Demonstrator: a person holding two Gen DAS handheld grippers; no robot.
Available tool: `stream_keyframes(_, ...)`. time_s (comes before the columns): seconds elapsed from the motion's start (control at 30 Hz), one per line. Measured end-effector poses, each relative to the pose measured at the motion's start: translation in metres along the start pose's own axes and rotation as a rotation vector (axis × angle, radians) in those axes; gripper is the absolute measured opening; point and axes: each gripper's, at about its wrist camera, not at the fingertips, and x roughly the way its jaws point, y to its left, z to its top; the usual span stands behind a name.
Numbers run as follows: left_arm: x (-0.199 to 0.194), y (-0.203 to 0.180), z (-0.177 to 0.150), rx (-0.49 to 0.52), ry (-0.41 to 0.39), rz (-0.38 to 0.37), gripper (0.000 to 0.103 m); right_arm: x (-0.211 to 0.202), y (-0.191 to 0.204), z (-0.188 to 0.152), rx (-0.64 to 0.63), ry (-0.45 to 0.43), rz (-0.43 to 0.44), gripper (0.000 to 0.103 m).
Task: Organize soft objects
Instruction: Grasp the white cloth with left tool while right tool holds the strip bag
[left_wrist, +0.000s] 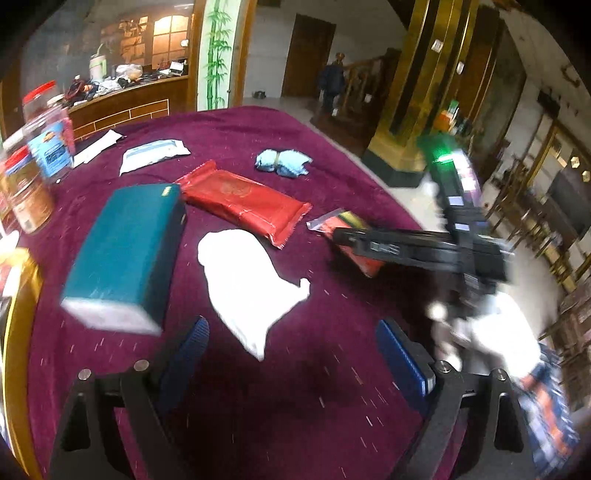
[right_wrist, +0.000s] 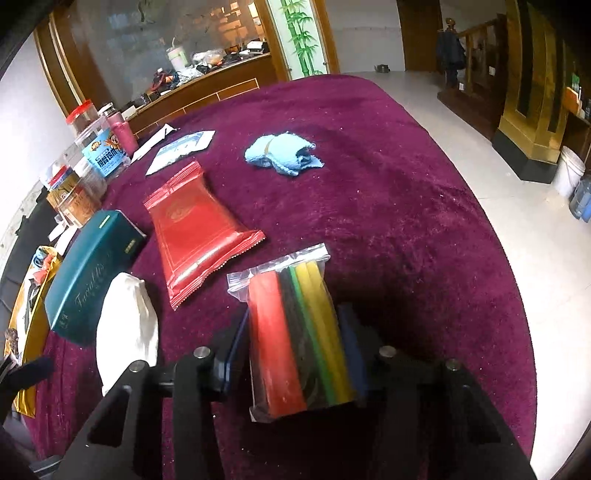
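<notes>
Nearest us, our right claw (right_wrist: 295, 354) pinches the clear bag of coloured strips (right_wrist: 295, 332) lying on the near right of the counter (right_wrist: 406, 221); we judge it light, pliant and slippery, best gripped across its middle.

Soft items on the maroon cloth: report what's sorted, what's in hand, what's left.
Done: nothing looks grouped yet. In hand: the right gripper is shut on the clear bag of coloured strips; the left gripper is open and empty above the white cloth. Left: white cloth, red packet, blue rag, teal tissue box, white pouch, all scattered.
</notes>
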Motion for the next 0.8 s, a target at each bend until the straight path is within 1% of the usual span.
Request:
stream_keyframes(0.07, 0.022, 0.001, 0.008, 0.01, 0.021, 0.042, 0.093, 0.0, 0.0, 0.0, 0.006, 0.002, 0.008, 0.045)
stream_keyframes(0.23, 0.059, 0.005, 0.023, 0.029, 0.036, 0.143, 0.093, -0.002, -0.004, 0.0, 0.029, 0.007, 0.033, 0.045)
stream_keyframes(0.3, 0.075, 0.004, 0.022, 0.047, 0.058, 0.187, 0.093, -0.001, -0.004, 0.0, 0.028, 0.007, 0.032, 0.045)
stream_keyframes(0.37, 0.086, 0.004, 0.018, 0.067, 0.08, 0.206, 0.093, -0.002, -0.004, 0.0, 0.032, 0.007, 0.035, 0.045)
stream_keyframes(0.4, 0.084, 0.005, 0.017, 0.058, 0.054, 0.198, 0.087, -0.002, -0.004, 0.0, 0.033, 0.006, 0.036, 0.045)
stream_keyframes(0.43, 0.084, 0.005, 0.017, 0.053, 0.051, 0.195, 0.081, -0.002, -0.004, 0.0, 0.035, 0.006, 0.037, 0.045)
stream_keyframes(0.47, 0.082, 0.007, 0.017, 0.045, 0.047, 0.186, 0.062, -0.001, -0.003, 0.001, 0.035, 0.005, 0.037, 0.045)
stream_keyframes(0.5, 0.079, 0.006, 0.018, 0.05, 0.044, 0.198, 0.041, -0.001, -0.003, 0.0, 0.034, 0.004, 0.036, 0.045)
stream_keyframes(0.53, 0.077, 0.006, 0.018, 0.059, 0.044, 0.205, 0.033, -0.001, -0.003, 0.0, 0.032, 0.003, 0.034, 0.045)
stream_keyframes(0.57, 0.073, 0.008, 0.018, 0.058, 0.044, 0.192, 0.025, -0.001, -0.002, -0.001, 0.031, 0.002, 0.033, 0.045)
stream_keyframes(0.6, 0.069, 0.01, 0.017, 0.048, 0.042, 0.174, 0.021, -0.001, -0.003, -0.001, 0.03, 0.002, 0.033, 0.045)
stream_keyframes(0.63, 0.064, 0.011, 0.017, 0.039, 0.038, 0.159, 0.019, -0.001, -0.003, -0.001, 0.03, 0.001, 0.033, 0.045)
stream_keyframes(0.8, 0.03, 0.01, 0.008, 0.014, -0.007, 0.076, 0.019, -0.002, -0.007, -0.001, 0.054, -0.007, 0.047, 0.042)
